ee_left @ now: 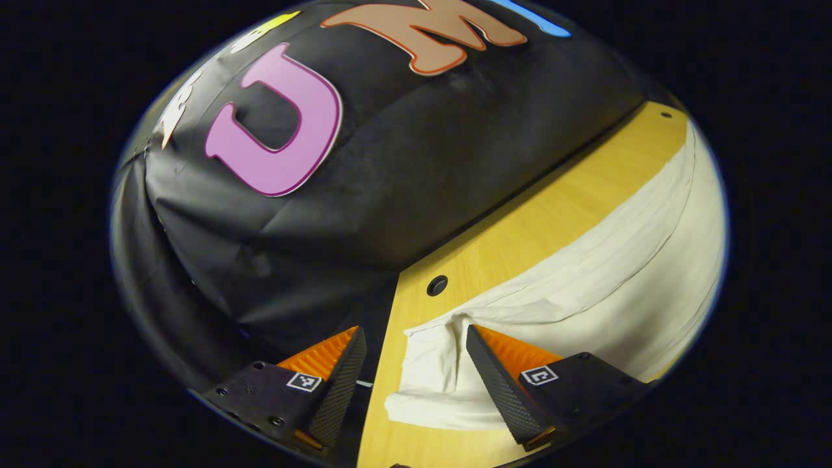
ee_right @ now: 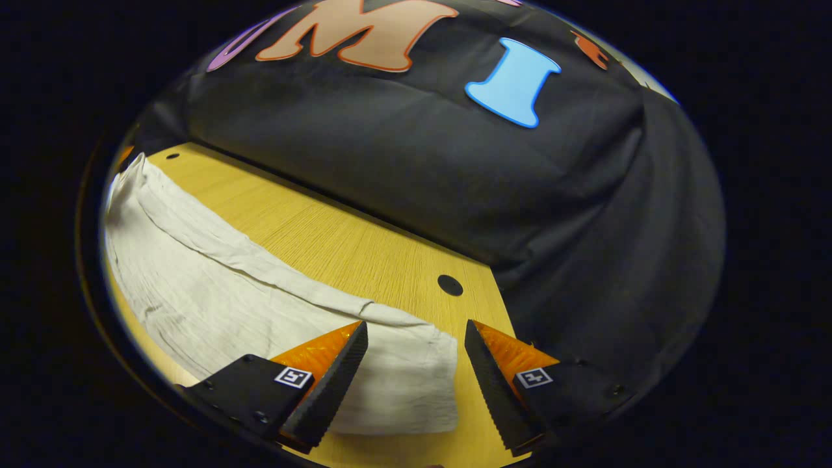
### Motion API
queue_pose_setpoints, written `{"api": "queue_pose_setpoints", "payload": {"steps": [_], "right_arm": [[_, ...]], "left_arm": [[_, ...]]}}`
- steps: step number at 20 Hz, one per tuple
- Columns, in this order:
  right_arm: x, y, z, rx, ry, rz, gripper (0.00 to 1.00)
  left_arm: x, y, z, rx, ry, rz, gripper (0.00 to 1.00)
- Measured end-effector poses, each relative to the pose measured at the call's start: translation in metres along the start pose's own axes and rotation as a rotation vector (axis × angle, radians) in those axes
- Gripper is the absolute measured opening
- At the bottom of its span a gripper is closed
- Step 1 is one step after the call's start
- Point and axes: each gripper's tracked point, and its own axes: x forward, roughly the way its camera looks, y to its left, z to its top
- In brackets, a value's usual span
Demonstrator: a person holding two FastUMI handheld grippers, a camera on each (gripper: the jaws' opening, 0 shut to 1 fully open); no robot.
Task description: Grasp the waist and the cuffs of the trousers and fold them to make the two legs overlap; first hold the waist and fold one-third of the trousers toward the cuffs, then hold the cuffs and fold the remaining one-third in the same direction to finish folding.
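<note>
On wooden table (ee_left: 520, 240), pale trousers (ee_left: 624, 279), black cloth wall (ee_left: 416, 175) behind

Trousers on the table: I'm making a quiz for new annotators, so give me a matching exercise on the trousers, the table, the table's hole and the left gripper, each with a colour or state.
Things:
1. trousers
2. table
3. hole
4. left gripper

Descriptions:
A. open, one end of the cloth between its fingers
B. yellow wood grain
C. small, round, dark
D. off-white, lying flat

Pairs: 1-D, 2-B, 3-C, 4-A
</note>
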Motion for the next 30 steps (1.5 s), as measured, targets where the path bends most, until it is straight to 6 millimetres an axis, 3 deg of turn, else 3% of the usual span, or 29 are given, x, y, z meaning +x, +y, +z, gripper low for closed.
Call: {"api": "queue_pose_setpoints", "payload": {"steps": [4,6,13,22,24,27,30], "right_arm": [[-0.014,0.004,-0.021,0.156,0.057,0.050,1.00],[-0.024,-0.004,-0.031,0.204,0.077,0.038,0.98],[-0.034,-0.016,-0.061,0.356,0.164,0.001,0.99],[-0.017,-0.007,-0.107,0.779,0.350,-0.035,0.97],[-0.011,-0.012,-0.106,0.808,0.336,-0.045,0.97],[-0.008,-0.010,-0.109,0.802,0.347,-0.038,0.85],[-0.008,-0.013,-0.107,0.785,0.341,-0.008,0.60]], "left_arm": [[-0.014,0.006,0.028,-0.127,-0.085,-0.032,0.95],[-0.024,0.006,0.039,-0.168,-0.138,-0.035,0.95],[-0.044,0.014,0.060,-0.262,-0.215,-0.057,0.95],[-0.047,0.008,0.069,-0.251,-0.193,-0.066,0.95],[-0.049,0.003,0.070,-0.244,-0.188,-0.060,0.96],[-0.048,-0.008,0.070,-0.253,-0.174,-0.060,0.95],[-0.047,-0.018,0.071,-0.266,-0.155,-0.057,0.95]]}}
